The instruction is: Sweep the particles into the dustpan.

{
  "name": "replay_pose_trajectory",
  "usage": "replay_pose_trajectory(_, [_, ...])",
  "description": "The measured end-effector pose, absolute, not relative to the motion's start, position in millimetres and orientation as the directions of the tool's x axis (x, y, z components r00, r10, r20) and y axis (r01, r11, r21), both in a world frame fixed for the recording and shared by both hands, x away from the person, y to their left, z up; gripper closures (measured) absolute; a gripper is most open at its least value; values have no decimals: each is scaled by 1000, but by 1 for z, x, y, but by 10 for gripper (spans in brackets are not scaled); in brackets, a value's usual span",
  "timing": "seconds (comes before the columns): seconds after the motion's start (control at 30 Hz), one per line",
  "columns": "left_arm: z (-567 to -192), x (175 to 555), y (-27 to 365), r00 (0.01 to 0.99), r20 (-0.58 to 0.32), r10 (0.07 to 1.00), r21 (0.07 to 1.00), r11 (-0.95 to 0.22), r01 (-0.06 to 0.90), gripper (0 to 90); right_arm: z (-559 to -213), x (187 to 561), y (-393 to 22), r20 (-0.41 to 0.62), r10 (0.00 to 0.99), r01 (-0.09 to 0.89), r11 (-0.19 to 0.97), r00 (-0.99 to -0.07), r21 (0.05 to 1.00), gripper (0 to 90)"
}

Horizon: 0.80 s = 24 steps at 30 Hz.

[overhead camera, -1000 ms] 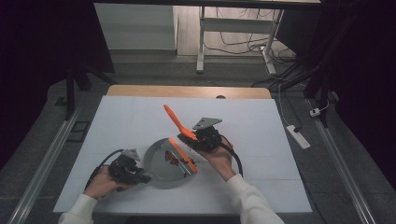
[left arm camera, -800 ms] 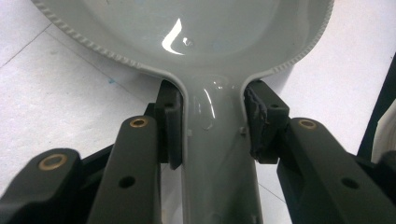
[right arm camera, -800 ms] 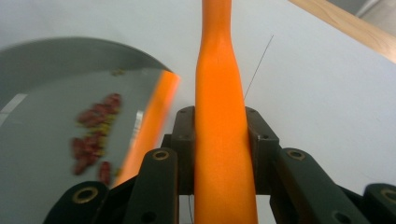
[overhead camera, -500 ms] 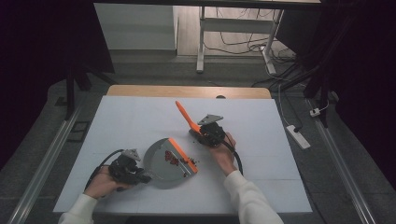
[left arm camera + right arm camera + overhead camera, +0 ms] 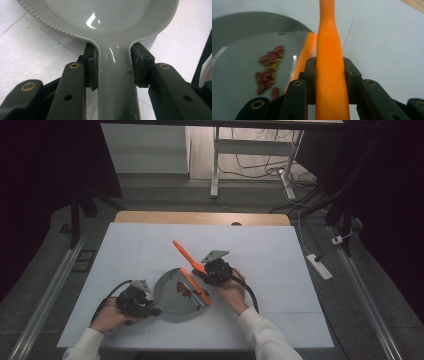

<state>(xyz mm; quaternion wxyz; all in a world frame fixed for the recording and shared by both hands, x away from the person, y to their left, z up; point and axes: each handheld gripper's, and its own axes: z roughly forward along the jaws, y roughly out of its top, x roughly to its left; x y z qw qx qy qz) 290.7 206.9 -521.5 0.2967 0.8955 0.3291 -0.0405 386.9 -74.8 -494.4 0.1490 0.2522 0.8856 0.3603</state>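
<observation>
A grey dustpan with an orange front lip lies on the white table. Red and yellow crumbs sit inside it, just behind the lip. My left gripper is shut on the dustpan's handle, with a pad pressed on each side. My right gripper is shut on an orange brush handle that slants up and away to the far left. In the right gripper view, the orange handle runs between the jaws, and the crumbs lie to its left in the dustpan.
A black cable loops from the right gripper over the table. The far table edge is a wooden strip. On the floor to the right lies a white power strip. A metal rail runs along the left.
My right gripper has swung the orange handle right, then back left and lower, ending close to the dustpan's lip. The left gripper and dustpan have stayed put.
</observation>
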Motion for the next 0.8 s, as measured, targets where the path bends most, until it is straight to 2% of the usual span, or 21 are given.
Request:
replay_pose_trajectory(0.27, [-521, 291, 207, 780, -271, 564, 504, -607, 614, 618, -494, 371, -63, -41, 535, 343, 597, -844, 725, 699])
replay_pose_trajectory(0.4, [-521, 291, 207, 780, -271, 564, 504, -607, 614, 619, -489, 366, -59, 72, 483, 367, 551, -872, 750, 701])
replay_pose_trajectory(0.47, [-521, 291, 207, 780, -270, 565, 503, -607, 615, 618, -487, 363, -56, 50, 463, 333, 554, -885, 763, 701])
replay_pose_trajectory(0.57, [-522, 291, 207, 780, -271, 564, 504, -608, 614, 618, -481, 364, -61, 25, 490, 319, 529, -871, 787, 701])
replay_pose_trajectory(0.8, [-522, 291, 207, 780, -272, 564, 503, -608, 614, 619, -474, 376, -87, 7, 584, 356, 485, -812, 799, 701])
